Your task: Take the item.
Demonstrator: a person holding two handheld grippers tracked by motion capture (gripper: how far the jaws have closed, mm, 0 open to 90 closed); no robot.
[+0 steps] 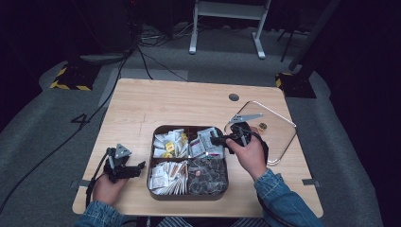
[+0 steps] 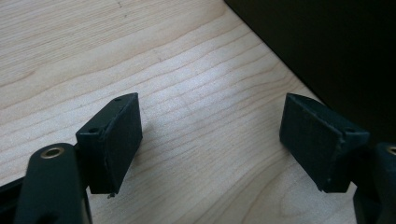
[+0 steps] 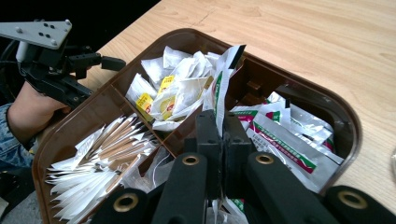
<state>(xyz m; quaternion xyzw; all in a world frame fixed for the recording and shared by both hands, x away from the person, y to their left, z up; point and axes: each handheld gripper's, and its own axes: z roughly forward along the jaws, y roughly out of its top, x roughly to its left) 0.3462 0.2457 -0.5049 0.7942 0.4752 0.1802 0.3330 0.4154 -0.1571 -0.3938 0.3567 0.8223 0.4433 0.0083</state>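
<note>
Table (image 1: 156, 101): pale wood, rectangular, with a small dark round fitting (image 1: 233, 97) near its far edge.

Clear lid (image 1: 279, 135): transparent, square with rounded corners, lying flat on the table just right of the tray; a small gold knob sits at its middle.

Tray (image 1: 188, 196): brown, square, rounded corners, divided into four compartments, at the centre of the table toward the near edge.
- Far left compartment: white tea-bag envelopes with yellow tags (image 3: 161, 100), loosely heaped.
- Far right compartment: white sachets with red and green print (image 3: 285, 142).
- Near left compartment: slim white and tan paper sticks (image 3: 100, 161), fanned.
- Near right compartment: dark wrapped pieces (image 1: 208, 176).

Right tool (image 3: 222, 128): held over the far right compartment, jaws closed flat on one sachet (image 3: 219, 93), which stands up on edge between them, above the others.

Left tool (image 1: 137, 168): resting low at the table's near left, just left of the tray and apart from it; jaws spread wide with bare wood between them, gripping nothing.
</note>
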